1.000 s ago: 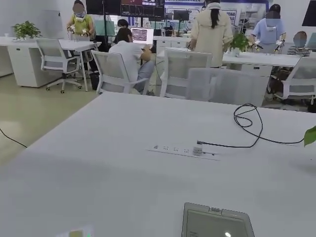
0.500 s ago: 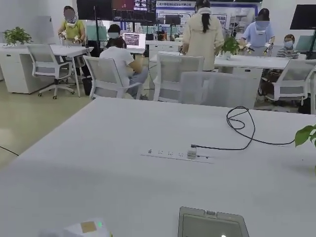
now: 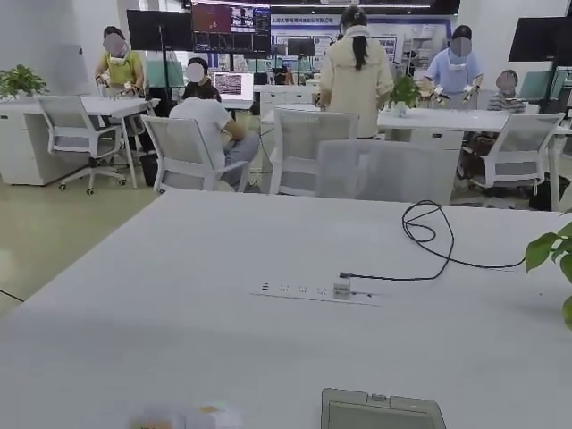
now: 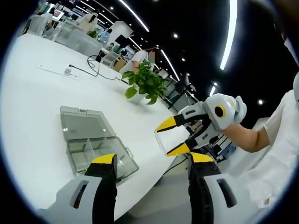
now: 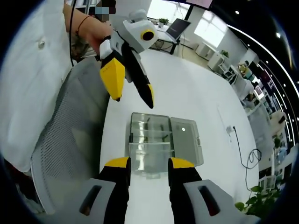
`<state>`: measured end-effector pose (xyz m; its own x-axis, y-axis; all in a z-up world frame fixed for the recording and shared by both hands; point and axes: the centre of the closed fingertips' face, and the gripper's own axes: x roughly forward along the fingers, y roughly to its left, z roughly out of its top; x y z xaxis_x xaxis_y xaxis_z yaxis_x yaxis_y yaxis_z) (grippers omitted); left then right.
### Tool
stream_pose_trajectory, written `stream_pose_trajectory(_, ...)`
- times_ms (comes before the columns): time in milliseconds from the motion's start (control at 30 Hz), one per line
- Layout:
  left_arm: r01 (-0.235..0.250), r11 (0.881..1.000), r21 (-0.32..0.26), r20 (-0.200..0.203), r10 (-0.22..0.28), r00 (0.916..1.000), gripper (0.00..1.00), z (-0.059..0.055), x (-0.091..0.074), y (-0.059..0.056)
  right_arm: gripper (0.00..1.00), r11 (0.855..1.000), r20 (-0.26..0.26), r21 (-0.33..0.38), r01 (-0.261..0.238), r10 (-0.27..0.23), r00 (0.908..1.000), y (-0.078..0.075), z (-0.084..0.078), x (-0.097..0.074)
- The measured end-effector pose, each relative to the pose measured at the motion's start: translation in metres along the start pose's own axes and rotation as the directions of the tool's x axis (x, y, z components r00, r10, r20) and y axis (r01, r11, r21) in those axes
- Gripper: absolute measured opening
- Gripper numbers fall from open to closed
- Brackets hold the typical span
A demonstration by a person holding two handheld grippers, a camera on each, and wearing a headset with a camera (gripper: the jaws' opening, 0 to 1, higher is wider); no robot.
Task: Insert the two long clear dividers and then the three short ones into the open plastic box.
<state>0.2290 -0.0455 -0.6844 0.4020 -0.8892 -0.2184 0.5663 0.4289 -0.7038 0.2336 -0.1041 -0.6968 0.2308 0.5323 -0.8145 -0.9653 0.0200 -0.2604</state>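
Though the head view crops the box (image 3: 382, 409) — right gripper (image 5: 149, 163) pinches divider (image 5: 145, 151).

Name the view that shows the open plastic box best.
Right gripper view: the box seen from above, nearly whole. Left gripper view shows it obliquely, partly behind a jaw; head view catches one end.

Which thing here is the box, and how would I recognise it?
Start at the big white table and go to its near edge. The box lies open there, lid flat beside a tray with compartments, beyond the clear divider pinched in the right tongs. Unlike the white power strip farther off, it is see-through.
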Motion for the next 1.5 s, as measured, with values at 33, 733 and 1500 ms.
stream_pose_trajectory(33, 0.013, 1.0, -0.017, 0.005, -0.013, 0.9999, 0.58, 0.001, 0.003, -0.003, 0.33, 1.0, 0.004, -0.008, 0.0, 0.0, 1.0, 0.001, 0.004, 0.0)
stream_pose_trajectory(733, 0.058, 0.976, -0.208, -0.05, -0.07, 0.9963, 0.1, -0.015, 0.029, -0.019, 0.33, 0.999, 0.034, -0.033, -0.016, 0.017, 0.9993, 0.014, 0.036, 0.006)
stream_pose_trajectory(1500, 0.037, 0.98, -0.194, -0.064, -0.05, 0.9967, 0.0, -0.019, 0.029, -0.016, 0.34, 0.999, 0.031, -0.043, -0.027, 0.028, 0.9991, 0.014, 0.037, 0.004)
